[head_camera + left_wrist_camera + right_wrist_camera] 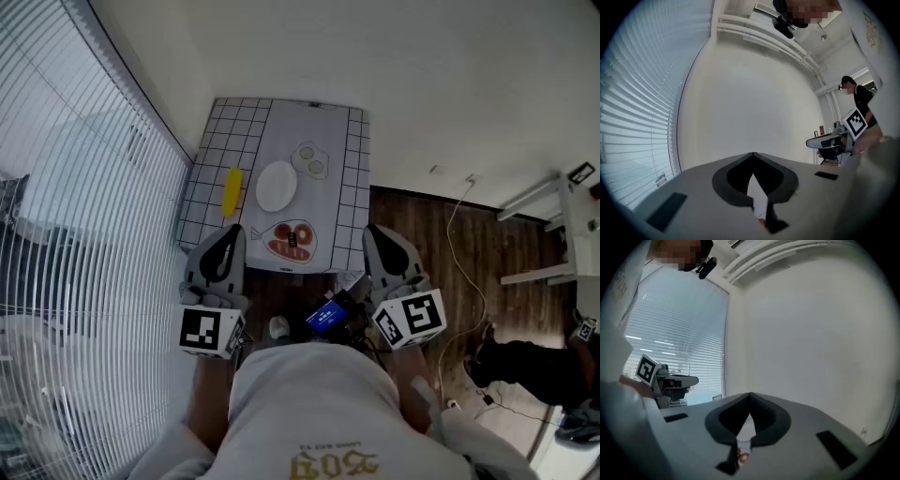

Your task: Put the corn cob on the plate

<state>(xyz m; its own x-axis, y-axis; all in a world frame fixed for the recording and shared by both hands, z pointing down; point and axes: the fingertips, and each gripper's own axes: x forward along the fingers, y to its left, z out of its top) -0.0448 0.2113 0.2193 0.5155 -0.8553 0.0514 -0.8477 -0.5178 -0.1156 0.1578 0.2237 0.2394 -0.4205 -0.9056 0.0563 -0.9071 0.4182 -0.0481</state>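
Corn cob point(231, 190) on table point(352, 169) beside plate point(277, 186): probably light, stiff, rolls; grip across middle. Left tool point(232, 234) and right tool point(373, 234) closed, empty.

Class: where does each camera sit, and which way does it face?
Head view: on the person's head, looking down at table, corn cob, plate; shirt, left gripper, right gripper show.
Left gripper view: on the left gripper, facing level at the wall; its shut jaws show.
Right gripper view: the same, from the right gripper.
Shared by both gripper views: wall, blinds.
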